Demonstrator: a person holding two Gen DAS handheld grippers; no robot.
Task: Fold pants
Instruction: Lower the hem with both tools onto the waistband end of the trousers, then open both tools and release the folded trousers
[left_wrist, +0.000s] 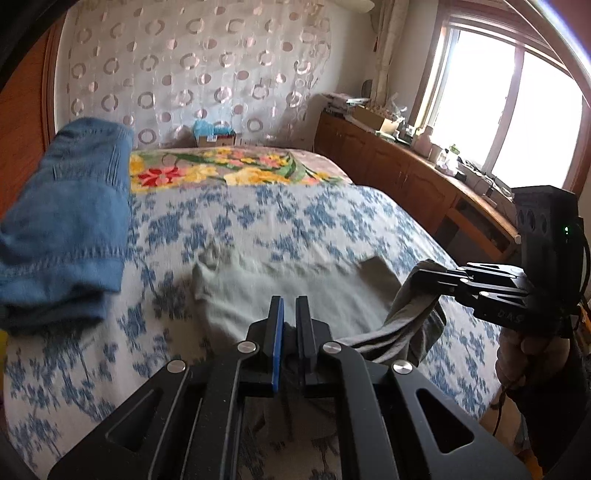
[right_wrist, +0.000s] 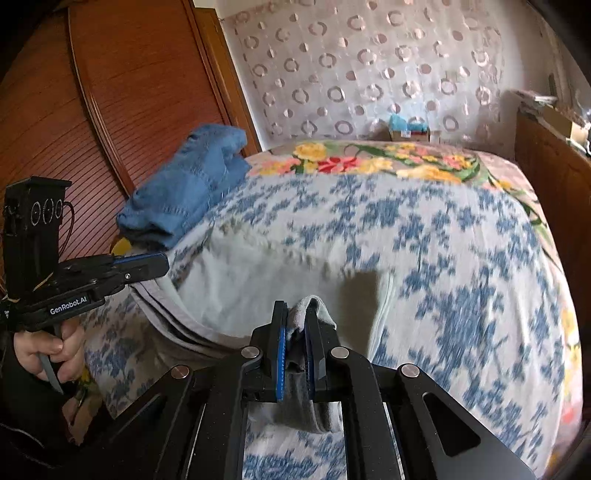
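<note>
Mid-fold: left tool (left_wrist: 290, 314) and right tool (right_wrist: 297, 325) each pinch an edge of the grey pants (left_wrist: 295, 291) over the bed (left_wrist: 332, 221); next, lay that edge down evenly

Left hand-held gripper (left_wrist: 290, 314) and right hand-held gripper (right_wrist: 297, 325) both clamped tight, angled downward, side by side.

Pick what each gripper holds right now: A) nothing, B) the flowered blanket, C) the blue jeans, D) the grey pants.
D: the left gripper and right gripper are both shut on the grey pants; the blue jeans lie apart on the bed.
</note>
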